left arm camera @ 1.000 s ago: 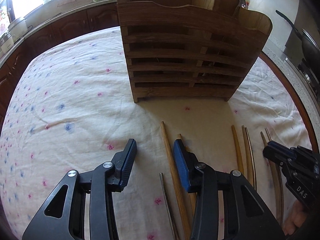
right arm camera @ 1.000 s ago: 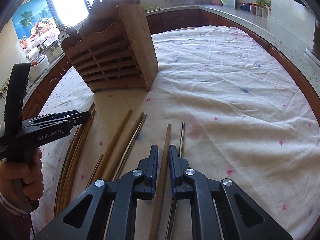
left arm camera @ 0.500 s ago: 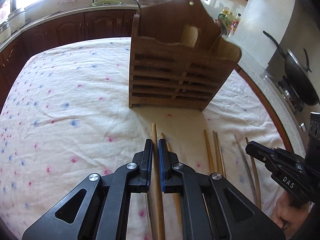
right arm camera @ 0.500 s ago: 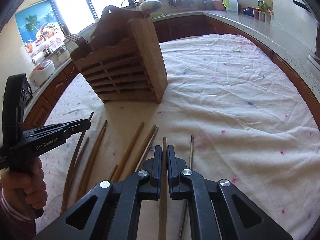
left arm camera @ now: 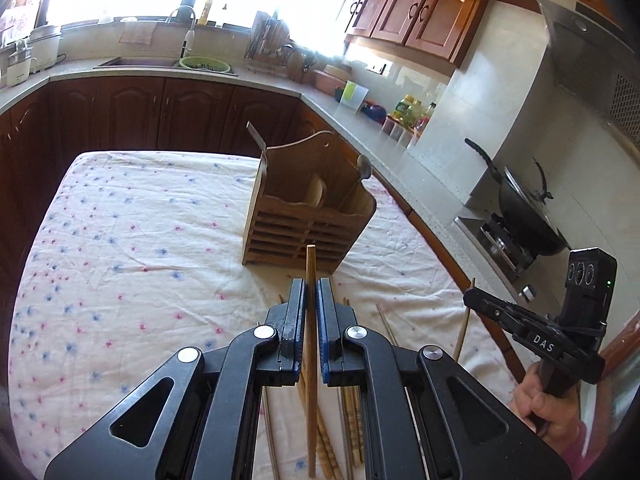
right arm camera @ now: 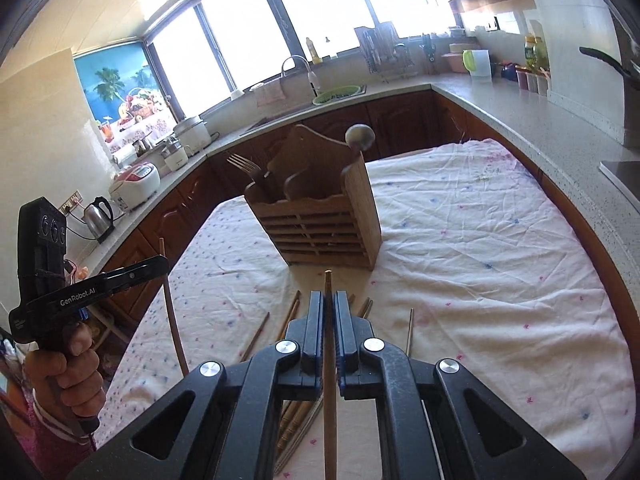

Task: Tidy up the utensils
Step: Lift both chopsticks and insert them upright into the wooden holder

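The tabletop [left arm camera: 120, 240], under a white cloth dotted pink and blue, carries a slatted wooden holder [left arm camera: 308, 224] at its far middle, with a spoon [left arm camera: 363, 168] and a fork [right arm camera: 246, 168] already standing in it. On the near side lie the loose chopsticks [left arm camera: 352, 432], fanned out on the cloth.

A second ago both tools were down among those sticks, the left one with its fingers still apart. Now both have come up well clear of the cloth. The left gripper [left arm camera: 311, 300] is clenched on one wooden chopstick [left arm camera: 310, 272], whose tip pokes past the fingers toward the holder. The right gripper [right arm camera: 329, 312] is likewise clamped on its own chopstick [right arm camera: 328, 280], tip forward.

So two picks look done at once, and the carry to the holder is probably next. Each stick must be tipped upright and dropped into a compartment; the rest wait on the cloth.
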A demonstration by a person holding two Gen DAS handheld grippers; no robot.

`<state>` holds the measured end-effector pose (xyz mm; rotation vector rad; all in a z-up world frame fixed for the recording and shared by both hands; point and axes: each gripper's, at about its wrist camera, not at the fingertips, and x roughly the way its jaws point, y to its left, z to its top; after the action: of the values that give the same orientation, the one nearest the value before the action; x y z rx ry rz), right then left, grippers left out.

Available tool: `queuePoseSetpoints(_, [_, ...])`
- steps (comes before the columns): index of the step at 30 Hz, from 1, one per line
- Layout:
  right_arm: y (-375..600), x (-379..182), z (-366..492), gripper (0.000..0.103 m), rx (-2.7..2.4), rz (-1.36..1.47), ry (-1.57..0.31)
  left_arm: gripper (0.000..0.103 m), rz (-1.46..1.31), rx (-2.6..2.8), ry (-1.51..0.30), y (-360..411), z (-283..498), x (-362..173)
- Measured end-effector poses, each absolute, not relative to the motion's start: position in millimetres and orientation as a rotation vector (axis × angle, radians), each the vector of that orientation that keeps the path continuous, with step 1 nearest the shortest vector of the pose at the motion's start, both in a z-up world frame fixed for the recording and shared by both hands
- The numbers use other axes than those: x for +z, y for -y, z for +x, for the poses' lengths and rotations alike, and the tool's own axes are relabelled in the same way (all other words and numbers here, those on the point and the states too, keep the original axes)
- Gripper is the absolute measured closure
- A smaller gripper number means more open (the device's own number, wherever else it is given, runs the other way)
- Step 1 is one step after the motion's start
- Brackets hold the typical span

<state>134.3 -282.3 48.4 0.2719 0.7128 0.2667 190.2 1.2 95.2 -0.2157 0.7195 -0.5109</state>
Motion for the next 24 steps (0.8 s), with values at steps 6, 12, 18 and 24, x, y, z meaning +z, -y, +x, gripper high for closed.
queuePoseSetpoints(6, [281, 76, 123, 0.098, 0.281, 0.254, -0.650, 0.098, -0.215, -0.525, -0.665, -5, 174, 114])
queuePoseSetpoints(12, [281, 86, 126, 0.098, 0.295, 0.257, -0.623, 0.098, -0.202, -0.527, -0.634, -6, 169, 123])
queuePoseSetpoints(18, [280, 90, 129, 0.098, 0.298, 0.255, -0.607, 0.098, -0.205, -0.517, -0.616, -8, 171, 127])
queuePoseSetpoints(24, [283, 94, 133, 0.098, 0.289, 0.258, -0.588, 0.098, -0.213, -0.503, -0.583, -10, 175, 134])
